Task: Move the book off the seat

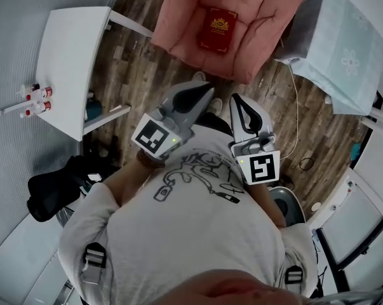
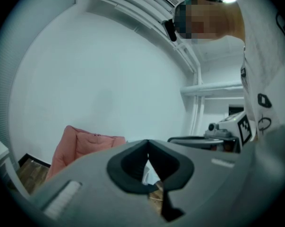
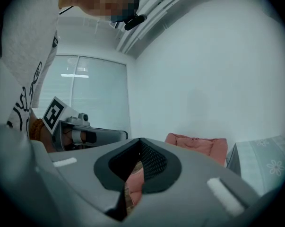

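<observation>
Book (image 1: pixel 218 28) is where your attention belongs: it lies flat and face up in the middle of the seat of the pink armchair (image 1: pixel 178 18), well apart from both of your tools, so the step in hand looks like the approach, with no grasp begun. Your left hand-held gripper (image 1: pixel 204 91) and right hand-held gripper (image 1: pixel 239 101) sit side by side close to your chest, pointing toward the chair, and each is clenched with nothing between its pads; through the small gap under the right tips you see only pink upholstery. The next move probably calls for you to reach forward and down to the seat, release at least 1 set of jaws, and take the book by an edge. The book is a slim rectangle with a dark red cover, likely stiff, carrying a gold emblem and a thin gold border. The chair is puffy and quilted, so its cushion will likely give under pressure and let a jaw slide beneath the cover. For a set-down spot, the white smooth bench (image 1: pixel 70 62) on your left holds 2 small red-capped bottles (image 1: pixel 37 100), while a bench draped in pale flower-print cloth (image 1: pixel 343 49) stands on your right, over a wood-plank floor (image 1: pixel 134 49).
</observation>
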`<state>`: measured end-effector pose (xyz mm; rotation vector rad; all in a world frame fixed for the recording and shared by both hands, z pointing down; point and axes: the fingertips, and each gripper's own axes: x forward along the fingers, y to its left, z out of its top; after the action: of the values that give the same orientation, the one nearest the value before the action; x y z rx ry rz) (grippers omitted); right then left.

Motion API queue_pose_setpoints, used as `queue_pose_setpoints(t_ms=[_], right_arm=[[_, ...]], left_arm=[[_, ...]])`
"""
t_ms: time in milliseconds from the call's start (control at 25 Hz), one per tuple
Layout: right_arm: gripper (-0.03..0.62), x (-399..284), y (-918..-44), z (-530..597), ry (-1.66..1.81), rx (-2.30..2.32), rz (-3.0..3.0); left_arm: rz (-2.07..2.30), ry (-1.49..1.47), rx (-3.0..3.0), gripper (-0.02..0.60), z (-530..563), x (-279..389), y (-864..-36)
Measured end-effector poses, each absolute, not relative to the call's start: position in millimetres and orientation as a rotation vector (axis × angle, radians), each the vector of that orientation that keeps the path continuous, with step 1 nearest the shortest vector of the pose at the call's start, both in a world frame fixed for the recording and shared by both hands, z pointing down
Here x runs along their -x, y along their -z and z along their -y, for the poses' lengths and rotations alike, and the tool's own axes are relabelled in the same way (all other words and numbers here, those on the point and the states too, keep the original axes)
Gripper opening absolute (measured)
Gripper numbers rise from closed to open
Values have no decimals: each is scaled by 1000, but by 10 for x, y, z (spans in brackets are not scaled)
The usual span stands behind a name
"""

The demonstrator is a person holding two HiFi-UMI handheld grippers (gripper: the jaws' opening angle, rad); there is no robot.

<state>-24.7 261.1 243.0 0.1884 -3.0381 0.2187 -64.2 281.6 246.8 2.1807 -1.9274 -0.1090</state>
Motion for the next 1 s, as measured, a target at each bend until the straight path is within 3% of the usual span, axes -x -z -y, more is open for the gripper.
queue_pose_setpoints(t_ms=[440, 1000], right_arm=[[6, 842, -2830, -2277, -223, -250, 2975], [54, 1801, -4248, -1556, -327, -314, 2805]], left_arm=[[1831, 114, -2163, 5, -2472, 1207, -2897], [1683, 29, -2050, 114, -1922, 2197, -4425]])
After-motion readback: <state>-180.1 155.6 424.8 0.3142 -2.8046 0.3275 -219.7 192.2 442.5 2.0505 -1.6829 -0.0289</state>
